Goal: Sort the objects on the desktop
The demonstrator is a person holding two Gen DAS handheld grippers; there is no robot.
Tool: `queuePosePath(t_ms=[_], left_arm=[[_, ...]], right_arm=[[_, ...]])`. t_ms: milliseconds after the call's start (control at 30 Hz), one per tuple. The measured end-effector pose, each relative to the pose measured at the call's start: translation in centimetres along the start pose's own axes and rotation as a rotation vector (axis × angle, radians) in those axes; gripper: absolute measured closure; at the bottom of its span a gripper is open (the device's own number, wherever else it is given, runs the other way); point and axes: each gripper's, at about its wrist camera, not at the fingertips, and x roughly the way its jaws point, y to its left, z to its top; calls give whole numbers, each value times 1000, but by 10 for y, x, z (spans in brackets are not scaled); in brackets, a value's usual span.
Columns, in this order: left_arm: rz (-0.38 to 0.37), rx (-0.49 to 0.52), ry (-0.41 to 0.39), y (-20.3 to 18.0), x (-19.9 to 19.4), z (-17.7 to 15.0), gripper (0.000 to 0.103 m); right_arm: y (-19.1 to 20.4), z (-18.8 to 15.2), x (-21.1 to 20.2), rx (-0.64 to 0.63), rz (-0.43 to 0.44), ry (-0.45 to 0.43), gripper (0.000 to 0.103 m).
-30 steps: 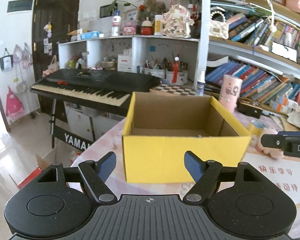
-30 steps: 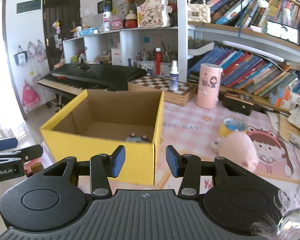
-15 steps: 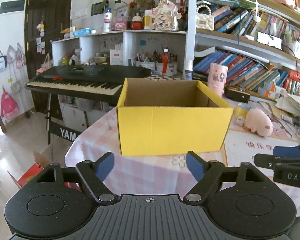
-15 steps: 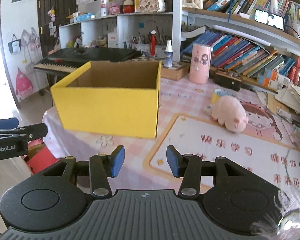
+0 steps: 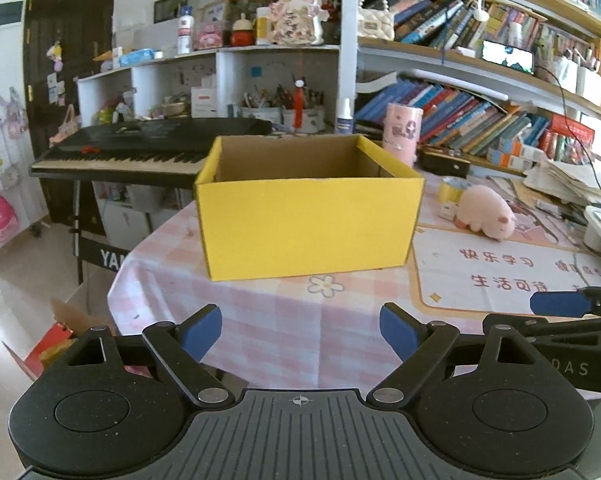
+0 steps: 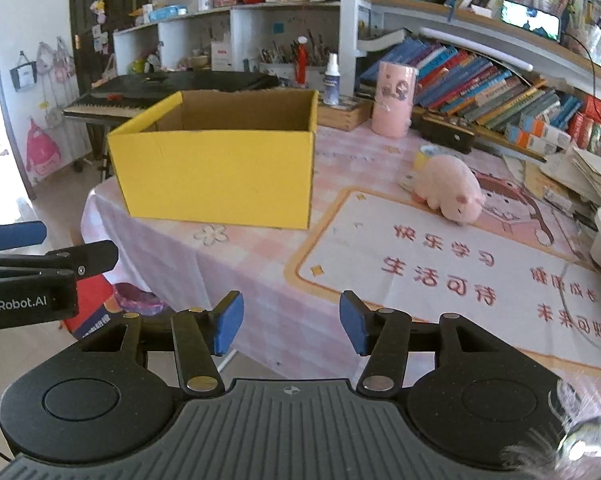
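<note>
Yellow cardboard box [image 5: 308, 228] stands open-topped on the pink-checked desk [image 5: 260, 320], at twelve o'clock from the left gripper [image 5: 300, 330] and eleven o'clock from the right gripper [image 6: 291, 323]. A pink plush pig [image 6: 450, 190] lies on the printed mat [image 6: 440, 280], at two o'clock from both grippers, with a yellow tape roll [image 5: 452, 191] just behind it. The left gripper's jaws are opening wide with nothing between them. The right gripper's jaws are opening too, narrower, equally empty. Both grippers hover above the desk's near edge.
</note>
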Motion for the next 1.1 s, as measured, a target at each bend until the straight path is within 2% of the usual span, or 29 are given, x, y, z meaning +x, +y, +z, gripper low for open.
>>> queuePosePath(t_ms=[467,1100], left_arm=[[-113,91,31,-35,14,0,14],[-182,139,57,-81,42,15,14]], right_arm=[[-31,-16,-7,88,-90,37,48],[-77,-13,1,129,-148,59,46]])
